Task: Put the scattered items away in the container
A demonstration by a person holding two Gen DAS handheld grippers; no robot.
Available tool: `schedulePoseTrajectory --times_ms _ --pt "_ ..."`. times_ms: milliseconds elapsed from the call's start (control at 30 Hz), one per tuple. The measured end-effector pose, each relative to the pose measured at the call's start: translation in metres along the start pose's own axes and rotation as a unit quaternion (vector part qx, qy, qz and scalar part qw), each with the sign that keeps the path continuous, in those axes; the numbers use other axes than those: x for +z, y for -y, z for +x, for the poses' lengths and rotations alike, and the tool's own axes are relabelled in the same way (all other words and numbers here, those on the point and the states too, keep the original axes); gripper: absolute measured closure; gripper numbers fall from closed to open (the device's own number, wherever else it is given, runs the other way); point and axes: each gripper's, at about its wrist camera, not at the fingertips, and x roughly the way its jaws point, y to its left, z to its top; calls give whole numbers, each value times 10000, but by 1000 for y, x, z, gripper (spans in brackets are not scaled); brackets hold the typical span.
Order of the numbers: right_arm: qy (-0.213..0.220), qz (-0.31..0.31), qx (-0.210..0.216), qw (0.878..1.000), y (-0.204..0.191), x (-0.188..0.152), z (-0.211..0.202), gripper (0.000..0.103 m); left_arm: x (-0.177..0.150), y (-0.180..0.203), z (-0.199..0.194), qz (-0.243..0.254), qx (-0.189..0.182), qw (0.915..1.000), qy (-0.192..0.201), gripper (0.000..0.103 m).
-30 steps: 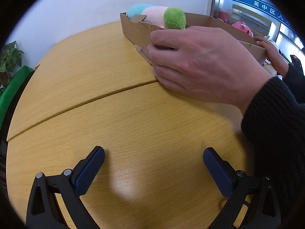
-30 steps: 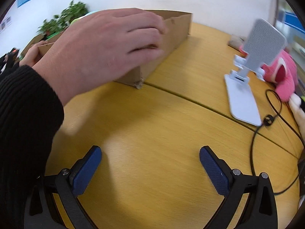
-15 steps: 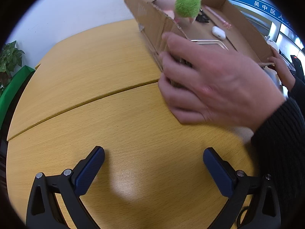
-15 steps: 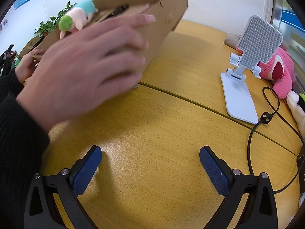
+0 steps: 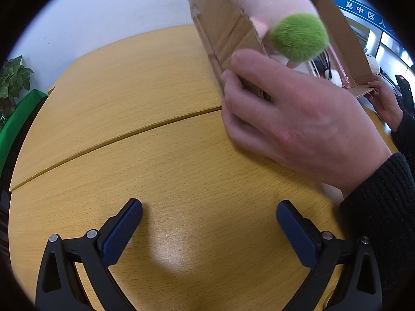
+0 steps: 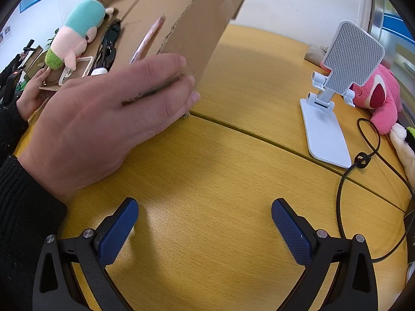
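A shallow cardboard box (image 5: 220,20) (image 6: 197,26) is tilted steeply above the wooden table, gripped by a person's two bare hands (image 5: 298,119) (image 6: 109,114), one at each end. Inside it lie a pink, teal and green plush toy (image 5: 288,18) (image 6: 77,33), a pink pen (image 6: 147,39), black sunglasses (image 6: 109,49) and a small white item (image 6: 99,71). My left gripper (image 5: 208,225) rests low over the table, open and holding nothing. My right gripper (image 6: 205,223) is likewise open with nothing between its fingers.
A white phone stand (image 6: 334,90) stands on the table (image 6: 233,168) at the right, with a pink plush (image 6: 381,98) behind it and a black cable (image 6: 363,160) looping beside it. A potted plant (image 5: 13,83) and a green surface sit at the far left.
The hands have lifted the box off the table and tipped it steeply, so its contents now show. Both grippers have stayed still and open.
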Motion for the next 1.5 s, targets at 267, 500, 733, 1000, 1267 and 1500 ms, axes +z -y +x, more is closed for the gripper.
schedulePoseTrajectory --times_ms 267,500,733,1000,1267,1500 --pt "-1 8 -4 10000 1 1 0 0 0 0 -1 1 0 10000 -1 0" --pt "1 13 -5 10000 0 0 1 0 0 -1 -3 -12 0 10000 0 0" --pt "3 17 -7 10000 -1 0 -1 0 -1 -5 -7 -12 2 10000 1 0" --pt "5 19 -9 10000 -1 1 -4 0 -1 -8 -11 -12 3 10000 0 0" --pt "4 22 -9 10000 0 3 -4 0 -1 -7 -11 -11 5 10000 1 0" --pt "5 26 -11 10000 0 3 -4 0 -1 -5 -10 -48 33 10000 0 0"
